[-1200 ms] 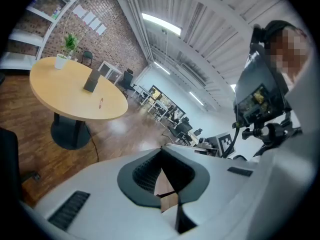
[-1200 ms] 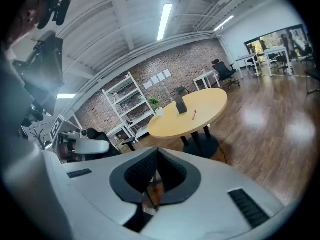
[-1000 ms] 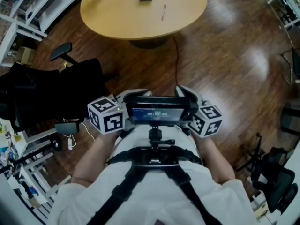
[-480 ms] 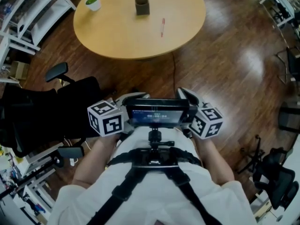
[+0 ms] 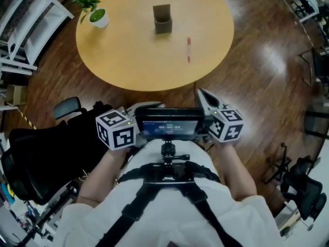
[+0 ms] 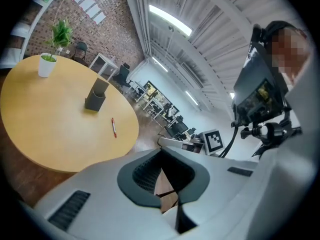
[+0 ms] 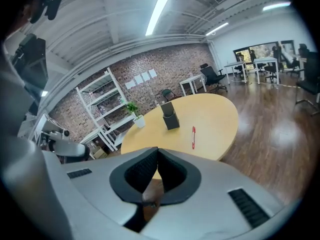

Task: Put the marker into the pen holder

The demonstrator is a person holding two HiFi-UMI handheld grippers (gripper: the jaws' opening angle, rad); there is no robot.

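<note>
A red marker [image 5: 188, 49] lies on the round wooden table [image 5: 133, 66], right of and nearer than the dark square pen holder [image 5: 162, 18]. Both show in the left gripper view, marker [image 6: 113, 127] and pen holder [image 6: 96, 95], and in the right gripper view, marker [image 7: 193, 137] and pen holder [image 7: 170, 116]. My left gripper [image 6: 161, 155] and right gripper [image 7: 158, 152] are held close to the person's chest, well short of the table. Both point toward it, shut, with nothing between the jaws. The right gripper [image 5: 201, 93] tip shows beside the chest-mounted screen.
A small potted plant [image 5: 95, 14] stands on the table's far left. A black office chair [image 5: 46, 148] sits at my left over the wooden floor. White shelving [image 5: 20, 24] lines the left wall, and more dark chairs [image 5: 303, 189] stand at the right.
The table, pen holder and marker have drawn nearer and lower in the head view as the person walks toward them. Both grippers stay at the chest, shut.
</note>
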